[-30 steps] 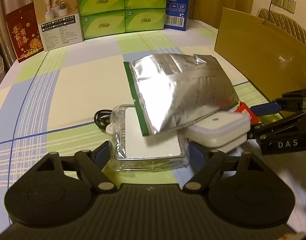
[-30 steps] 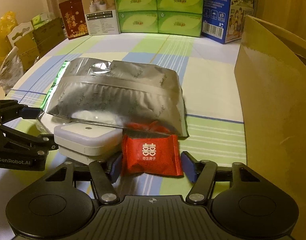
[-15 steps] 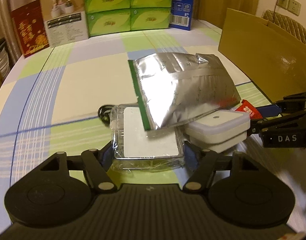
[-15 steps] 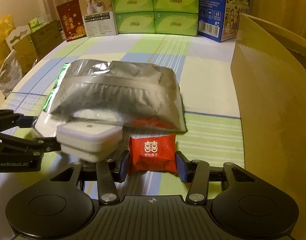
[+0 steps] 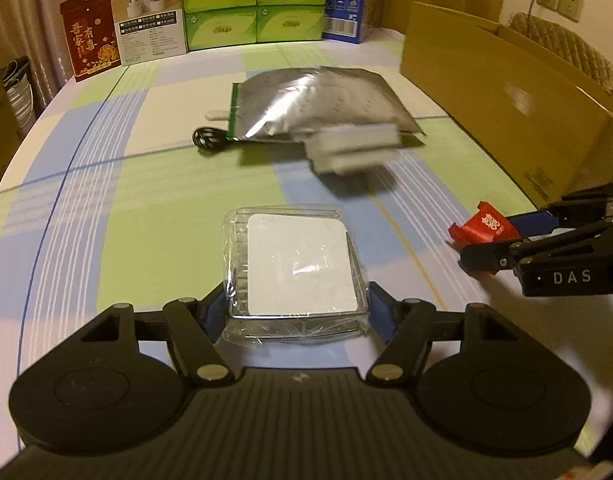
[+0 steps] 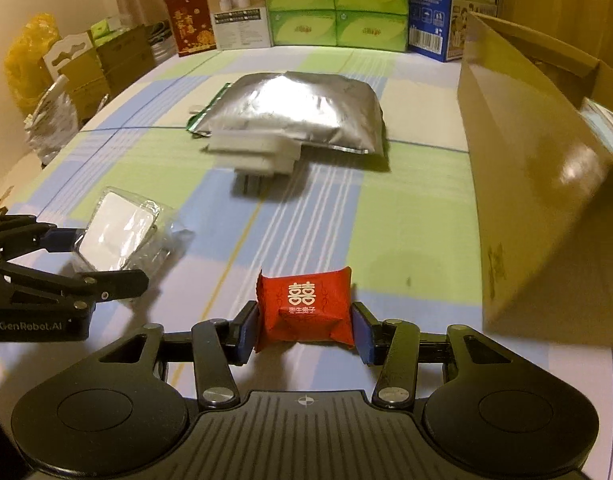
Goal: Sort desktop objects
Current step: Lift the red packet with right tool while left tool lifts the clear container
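Note:
My left gripper [image 5: 296,312] is shut on a clear plastic box with a white insert [image 5: 298,268], held just above the checked tablecloth [image 5: 106,220]. To its right, my right gripper [image 6: 304,328] has a red sweet packet [image 6: 304,300] between its blue pads. Its jaws are opening slightly, but the packet still hangs above its shadow. The right wrist view shows the left gripper [image 6: 102,256] and the clear box [image 6: 122,232] at left. Farther back lie a silver foil pouch [image 5: 322,100] and a blurred white box [image 5: 352,148] at its front edge.
An open cardboard box [image 6: 526,160] stands along the right side. A black cable [image 5: 206,136] and a white stub [image 5: 216,115] poke out left of the pouch. Green tissue packs [image 5: 252,12] and cartons line the far edge. Bags and boxes sit beyond the table's left.
Both grippers closed on their items, then drew back from the pile with them. The clear box came out from under the pouch, which now lies flat; the white box looks motion-blurred.

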The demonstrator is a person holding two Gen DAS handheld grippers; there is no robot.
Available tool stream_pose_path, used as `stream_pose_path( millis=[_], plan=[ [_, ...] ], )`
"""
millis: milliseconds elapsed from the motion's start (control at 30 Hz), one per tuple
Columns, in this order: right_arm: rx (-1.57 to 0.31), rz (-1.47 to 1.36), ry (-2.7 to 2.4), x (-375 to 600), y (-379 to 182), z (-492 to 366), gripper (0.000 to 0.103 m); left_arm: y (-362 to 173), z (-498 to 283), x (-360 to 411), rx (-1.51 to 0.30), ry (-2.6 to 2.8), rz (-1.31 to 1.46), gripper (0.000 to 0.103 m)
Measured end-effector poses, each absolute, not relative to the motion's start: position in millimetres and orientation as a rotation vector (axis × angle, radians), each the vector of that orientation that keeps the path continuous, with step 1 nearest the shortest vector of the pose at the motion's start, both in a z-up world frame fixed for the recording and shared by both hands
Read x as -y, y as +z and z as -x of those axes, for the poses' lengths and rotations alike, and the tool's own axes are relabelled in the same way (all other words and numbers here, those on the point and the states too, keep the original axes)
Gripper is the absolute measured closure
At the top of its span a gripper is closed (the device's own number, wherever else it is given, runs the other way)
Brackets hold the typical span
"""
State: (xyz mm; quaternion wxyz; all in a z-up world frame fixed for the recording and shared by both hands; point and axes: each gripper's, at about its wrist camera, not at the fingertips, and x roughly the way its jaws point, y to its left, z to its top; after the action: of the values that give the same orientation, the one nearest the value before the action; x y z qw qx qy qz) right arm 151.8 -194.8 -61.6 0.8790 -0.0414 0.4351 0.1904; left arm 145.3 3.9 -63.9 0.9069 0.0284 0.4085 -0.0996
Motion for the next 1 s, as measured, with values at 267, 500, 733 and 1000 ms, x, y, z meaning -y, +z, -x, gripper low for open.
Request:
stream_pose_path(
  millis=[267,500,733,1000],
  plan=[
    [-0.867,0.115,0.402,202,-66,-138,0.034,-63,-119,-3,-0.806,-0.192,-0.056,0.031],
    [-0.842,0.107,0.425,201,-68,-142,0.034,-60,-119,-7,-0.789,-0.175,-0.032,0.024],
    [-0.834,0.12,0.422,198,-70,-144,0.035,-62,-120,-5,-0.79,-0.175,-0.031,0.022],
    [-0.82,0.14,0.404,198,-69,-145,0.055,-64,-124,-3,-0.784,-0.154,-0.005,0.028]
  ],
)
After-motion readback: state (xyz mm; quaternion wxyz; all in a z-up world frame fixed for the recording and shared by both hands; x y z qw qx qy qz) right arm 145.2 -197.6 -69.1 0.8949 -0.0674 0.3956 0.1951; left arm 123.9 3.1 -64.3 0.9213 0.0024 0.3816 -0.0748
